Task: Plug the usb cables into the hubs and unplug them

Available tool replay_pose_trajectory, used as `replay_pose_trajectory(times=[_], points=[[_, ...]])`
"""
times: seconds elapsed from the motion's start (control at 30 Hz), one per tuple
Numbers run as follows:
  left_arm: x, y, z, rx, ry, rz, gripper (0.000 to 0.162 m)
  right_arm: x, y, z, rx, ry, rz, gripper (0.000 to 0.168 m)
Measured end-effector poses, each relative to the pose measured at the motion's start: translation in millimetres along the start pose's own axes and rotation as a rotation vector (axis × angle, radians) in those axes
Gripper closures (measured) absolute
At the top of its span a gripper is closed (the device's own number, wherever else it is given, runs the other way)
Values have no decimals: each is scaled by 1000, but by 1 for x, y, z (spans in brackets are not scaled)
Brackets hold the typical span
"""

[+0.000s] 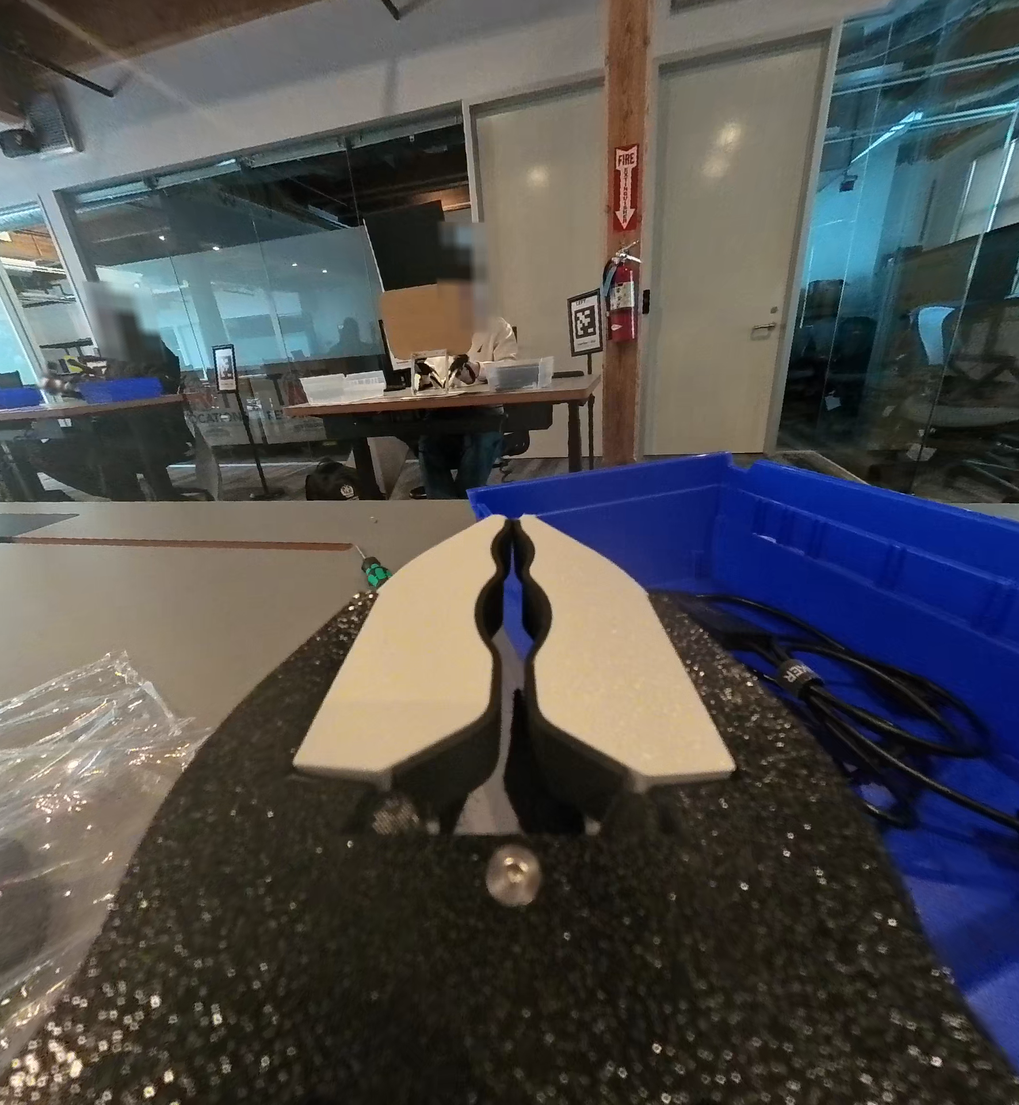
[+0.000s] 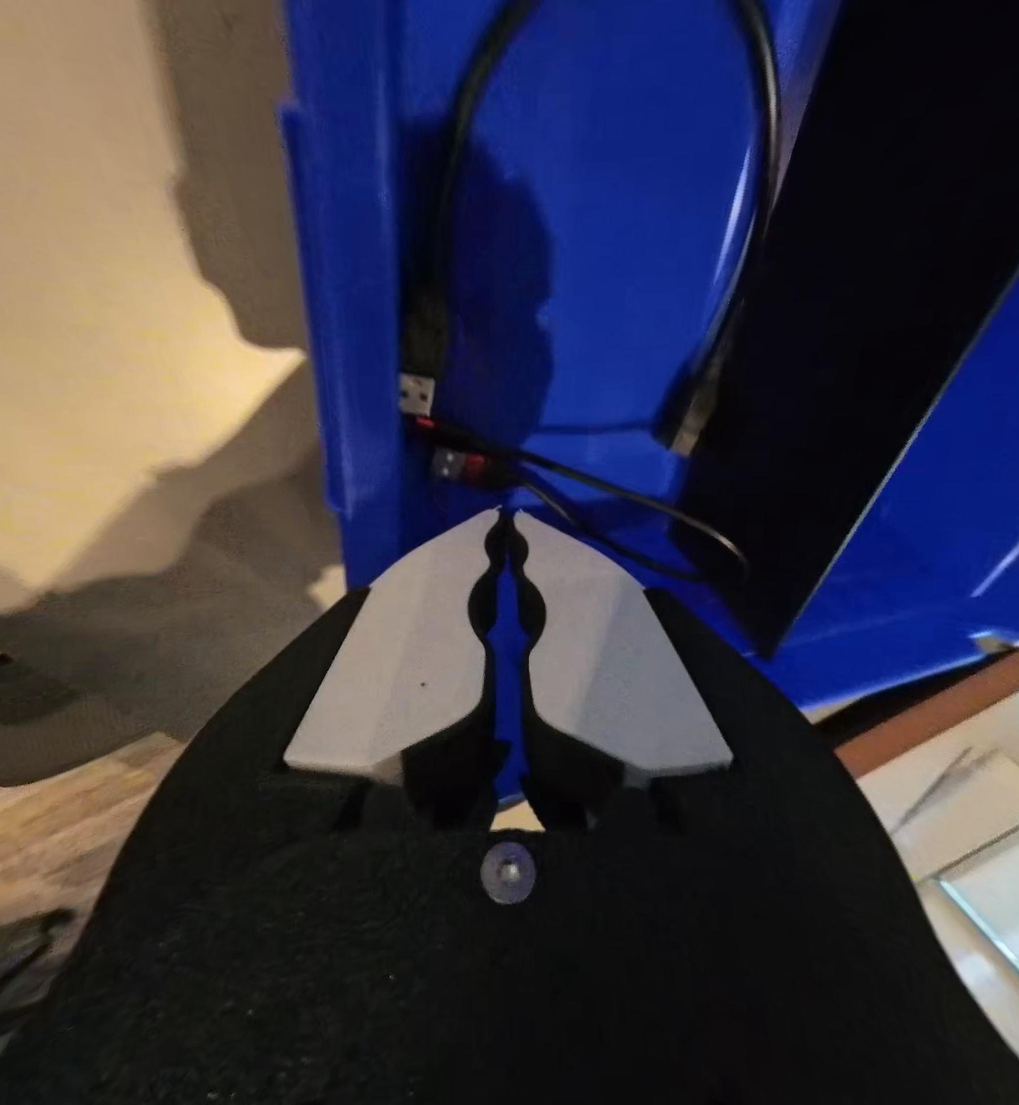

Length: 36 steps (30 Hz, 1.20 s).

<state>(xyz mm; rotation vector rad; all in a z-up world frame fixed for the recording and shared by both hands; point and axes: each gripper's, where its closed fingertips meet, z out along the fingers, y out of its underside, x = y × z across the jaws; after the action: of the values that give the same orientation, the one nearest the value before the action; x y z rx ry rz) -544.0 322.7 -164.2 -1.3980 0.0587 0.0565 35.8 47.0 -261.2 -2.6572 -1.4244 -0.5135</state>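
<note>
In the right wrist view, a blue bin (image 2: 614,239) holds black USB cables (image 2: 758,119). One silver plug (image 2: 417,394) lies against the bin's left wall. A red-collared plug (image 2: 456,466) lies just below it, and a third plug (image 2: 689,430) lies at the right. My right gripper (image 2: 510,513) is shut, with its tips just short of the red-collared plug and its thin cable (image 2: 614,508). I see nothing between the tips. In the left wrist view, my left gripper (image 1: 511,523) is shut by the bin's (image 1: 853,538) left corner. A coiled black cable (image 1: 853,705) lies inside the bin.
A green-handled screwdriver (image 1: 375,574) lies on the grey table (image 1: 136,598) left of the bin. A crumpled clear plastic bag (image 1: 46,777) lies at the near left. A dark flat panel (image 2: 883,299) leans in the bin's right side. People sit at desks (image 1: 435,394) far behind.
</note>
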Motion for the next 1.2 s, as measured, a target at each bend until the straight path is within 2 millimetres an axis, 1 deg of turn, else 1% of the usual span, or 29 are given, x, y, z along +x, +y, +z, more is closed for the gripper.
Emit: replay_pose_trajectory(times=[0.07, 0.13, 0.17, 0.23, 0.3, 0.33, 0.4, 0.43, 0.53, 0.57, 0.67, 0.77, 0.8, 0.83, 0.93, 1.03, 1.1, 1.2], points=[[0, 0, 0, 0, 0, 1, 162, 8, 9, 6, 12, -16, 62, 167], [0, 0, -1, 0, 0, 1, 162, 23, 9, 0, 75, 9, 131, 165], [0, 0, -1, 0, 1, 0, 162, 31, 8, -7, 119, 31, 164, 161], [0, 0, -1, 1, 2, 0, 162, 43, -1, -26, 239, 52, 245, 143], [1, 0, 0, -2, 3, 1, 162, 58, -2, -47, 321, 108, 334, 128], [1, 0, 0, -3, 5, 1, 162, 66, 3, -56, 336, 150, 381, 119], [2, 0, 0, -3, 7, 3, 162, 78, 19, -67, 327, 199, 505, 108], [2, 0, 0, -2, 7, 5, 162, 78, 27, -68, 316, 180, 581, 105], [2, 0, 0, -3, 9, 5, 162, 64, 32, -64, 349, 15, 778, 95], [2, 0, 0, -3, 9, 5, 162, 60, 37, -59, 323, -8, 816, 97], [3, 0, 0, -4, 9, 5, 162, 43, 54, -34, 170, -73, 869, 99], [3, 0, -1, -5, 10, 3, 162, 31, 59, -14, 102, -154, 925, 102], [3, 0, -1, -5, 10, 2, 162, 30, 60, -10, 90, -174, 938, 108], [3, 0, -1, -5, 11, 2, 162, 29, 60, -5, 84, -190, 940, 118], [3, 0, -1, -5, 11, 4, 162, 40, 60, -2, 120, -189, 953, 147], [3, 1, -1, -7, 12, 4, 162, 53, 62, 1, 138, -191, 964, 151], [2, 1, -1, -7, 11, 4, 162, 65, 63, 4, 179, -221, 1005, 155], [2, 1, -1, -8, 9, 4, 162, 87, 76, 14, 196, -226, 1066, 159]])
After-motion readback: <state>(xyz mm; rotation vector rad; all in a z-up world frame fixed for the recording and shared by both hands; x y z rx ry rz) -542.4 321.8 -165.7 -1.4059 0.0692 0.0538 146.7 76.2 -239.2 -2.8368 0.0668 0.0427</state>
